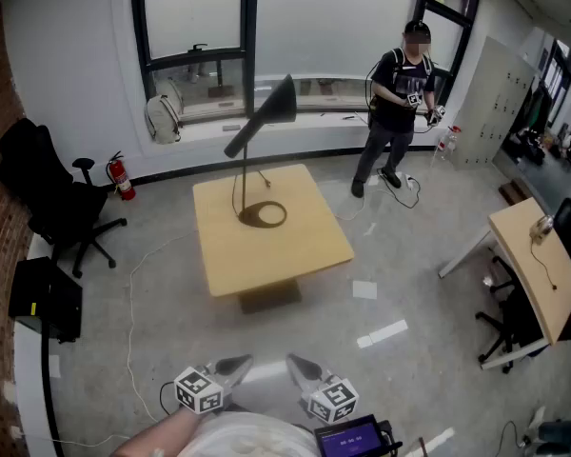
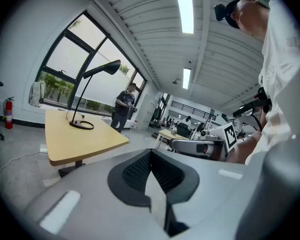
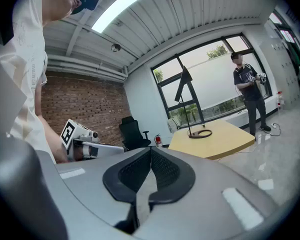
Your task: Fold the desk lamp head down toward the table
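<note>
**STATUS: BOTH GRIPPERS CLOSED AND EMPTY, LAMP HEAD RAISED**

**Hand pose.** The left gripper (image 1: 233,365) and the right gripper (image 1: 300,367) are held side by side at the bottom edge of the head view, close to the person's body. The tips are angled inward toward each other. Both are aimed forward at the table (image 1: 295,246) and tipped a little below level. A bare left forearm (image 1: 157,436) is seen behind the left marker cube. Each gripper is also visible from the side in the other gripper's view.

**Jaw state.** In the left gripper view the two pads are pressed together along their length, and nothing is caught between them. The same condition is shown in the right gripper view. No object is touched by either gripper.

**Task object.** The desk lamp (image 1: 240,174) is located on the far half of the wooden table, well apart from both grippers. Its ring-shaped base (image 1: 263,215) lies flat on the tabletop. A thin stem rises from the base, leaning slightly. The lamp head (image 1: 281,101) is carried at the top of the stem. Its long axis slopes upward from the joint to the cone-shaped shade, which is seen against the window in the head view. The head is well above the tabletop and is not folded down.

**Surroundings.** A standing person (image 1: 400,93) is positioned beyond the table, near the window.
</note>
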`<state>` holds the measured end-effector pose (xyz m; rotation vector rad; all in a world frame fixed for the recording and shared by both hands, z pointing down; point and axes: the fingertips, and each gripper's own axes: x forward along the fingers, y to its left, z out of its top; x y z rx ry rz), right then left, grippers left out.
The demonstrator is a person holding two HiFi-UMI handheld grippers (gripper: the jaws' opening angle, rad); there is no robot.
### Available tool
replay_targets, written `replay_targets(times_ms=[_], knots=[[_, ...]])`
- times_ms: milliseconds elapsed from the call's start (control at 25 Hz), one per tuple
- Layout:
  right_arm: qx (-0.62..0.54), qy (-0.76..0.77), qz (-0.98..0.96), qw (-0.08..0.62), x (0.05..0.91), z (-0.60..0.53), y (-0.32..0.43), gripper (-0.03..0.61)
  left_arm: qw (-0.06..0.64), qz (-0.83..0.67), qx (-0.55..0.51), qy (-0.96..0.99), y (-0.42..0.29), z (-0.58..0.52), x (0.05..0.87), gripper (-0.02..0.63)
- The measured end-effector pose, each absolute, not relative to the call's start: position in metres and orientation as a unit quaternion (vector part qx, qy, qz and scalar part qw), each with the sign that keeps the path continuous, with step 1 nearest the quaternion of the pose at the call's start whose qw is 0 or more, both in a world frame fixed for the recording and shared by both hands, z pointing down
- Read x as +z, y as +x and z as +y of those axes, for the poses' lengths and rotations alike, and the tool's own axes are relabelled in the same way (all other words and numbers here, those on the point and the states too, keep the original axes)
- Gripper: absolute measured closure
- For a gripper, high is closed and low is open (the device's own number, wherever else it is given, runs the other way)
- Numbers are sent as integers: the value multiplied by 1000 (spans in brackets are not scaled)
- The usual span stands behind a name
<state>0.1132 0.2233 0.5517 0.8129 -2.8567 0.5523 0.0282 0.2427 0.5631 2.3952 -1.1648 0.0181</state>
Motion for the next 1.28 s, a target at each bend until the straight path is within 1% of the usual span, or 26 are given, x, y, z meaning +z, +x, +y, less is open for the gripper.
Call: replay_targets(times_ms=[240, 440, 1120, 1280], knots=[[163, 295, -941, 30, 538, 223, 129, 562, 217, -423, -8, 880, 40, 244, 549, 612], [139, 286, -947, 44, 535, 227, 121, 561, 214, -439, -10, 873, 30, 248, 549, 612], [132, 297, -944, 61, 538, 211, 145, 565, 185, -458, -10, 870, 39, 236, 538, 612], [139, 293, -944, 67, 537, 216, 142, 565, 191, -464, -6, 865, 35, 247, 537, 612]])
